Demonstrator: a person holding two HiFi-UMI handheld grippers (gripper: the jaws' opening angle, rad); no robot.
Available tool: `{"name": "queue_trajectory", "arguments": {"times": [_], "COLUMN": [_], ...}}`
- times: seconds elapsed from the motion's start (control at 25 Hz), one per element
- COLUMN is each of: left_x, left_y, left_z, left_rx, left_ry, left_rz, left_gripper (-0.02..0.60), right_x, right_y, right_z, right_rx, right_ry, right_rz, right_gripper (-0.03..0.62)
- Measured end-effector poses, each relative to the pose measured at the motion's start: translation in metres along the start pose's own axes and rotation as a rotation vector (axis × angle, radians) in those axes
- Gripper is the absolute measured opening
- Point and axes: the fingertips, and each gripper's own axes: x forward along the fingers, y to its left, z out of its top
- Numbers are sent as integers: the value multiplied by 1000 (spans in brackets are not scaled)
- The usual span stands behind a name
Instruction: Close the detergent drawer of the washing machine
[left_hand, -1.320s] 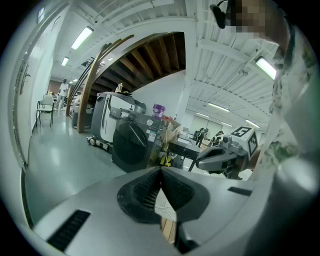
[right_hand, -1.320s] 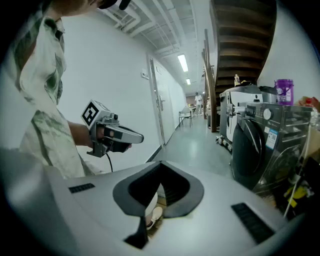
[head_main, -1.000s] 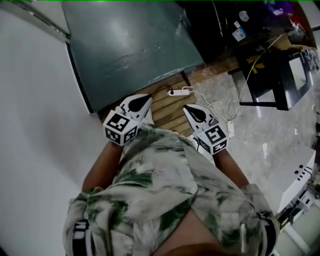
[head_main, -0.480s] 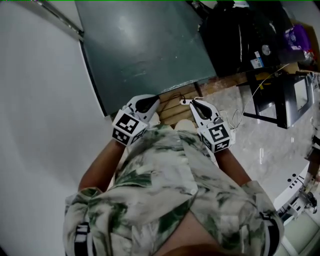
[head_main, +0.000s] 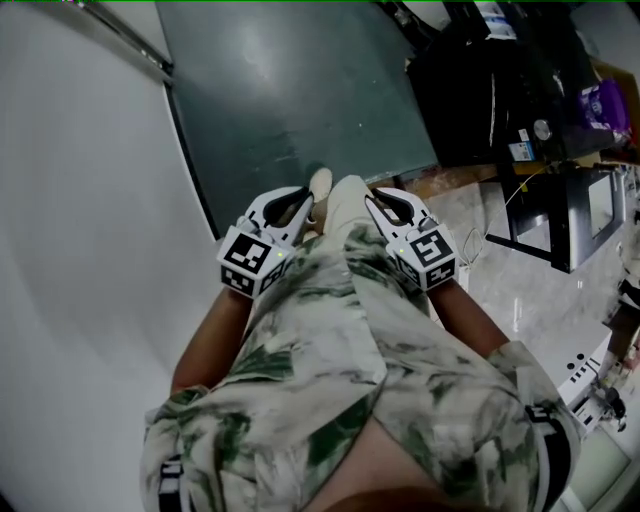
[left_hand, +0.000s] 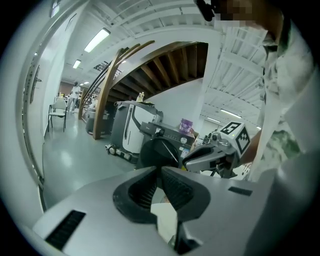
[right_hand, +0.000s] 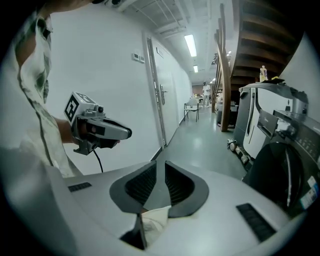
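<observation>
I am walking with both grippers held close in front of my body. In the head view my left gripper (head_main: 300, 203) and right gripper (head_main: 386, 204) flank my pale trouser leg and shoe (head_main: 322, 183). The left gripper's (left_hand: 160, 169) jaws meet at the tips with nothing between them. The right gripper's (right_hand: 161, 169) jaws are opening, with a narrow bare gap between them. A dark front-loading washing machine (left_hand: 159, 149) with a round door stands ahead, and also shows at the right of the right gripper view (right_hand: 282, 170). I cannot make out its detergent drawer.
A white wall (head_main: 80, 230) runs along the left and a grey-green floor panel (head_main: 290, 90) lies ahead. A black frame table (head_main: 560, 225) and cables lie to the right. A white appliance (left_hand: 132, 125), a wooden staircase (left_hand: 150, 60) and a chair (right_hand: 191, 107) stand down the corridor.
Both grippers have travelled forward together as I walk. The wooden floor strip and power strip have slipped out of sight under my leg, and my shoe now shows between the grippers.
</observation>
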Motion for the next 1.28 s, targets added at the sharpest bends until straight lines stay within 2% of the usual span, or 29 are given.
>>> {"name": "queue_trajectory", "arguments": {"times": [0.28, 0.44, 0.6, 0.76, 0.88, 1.12, 1.28], "left_x": [34, 67, 100, 125, 139, 181, 216], "left_y": [93, 125, 132, 141, 148, 171, 196], "left_z": [59, 112, 183, 245, 278, 314, 334], "left_rx": [-15, -20, 12, 80, 97, 131, 175], "left_ry": [14, 44, 64, 64, 67, 92, 107], "left_rz": [60, 22, -23, -66, -105, -192, -258], "left_gripper": [28, 28, 28, 28, 28, 28, 28], "right_x": [82, 105, 104, 97, 91, 94, 103], "right_y": [-64, -107, -152, -191, -212, -252, -284], "right_z": [60, 111, 163, 205, 227, 242, 251], "right_rx": [10, 41, 55, 59, 78, 136, 180], "right_ry": [-9, -20, -25, -47, -68, -79, -86], "right_rz": [58, 71, 65, 10, -40, -130, -219], "right_gripper": [74, 74, 72, 72, 72, 74, 74]}}
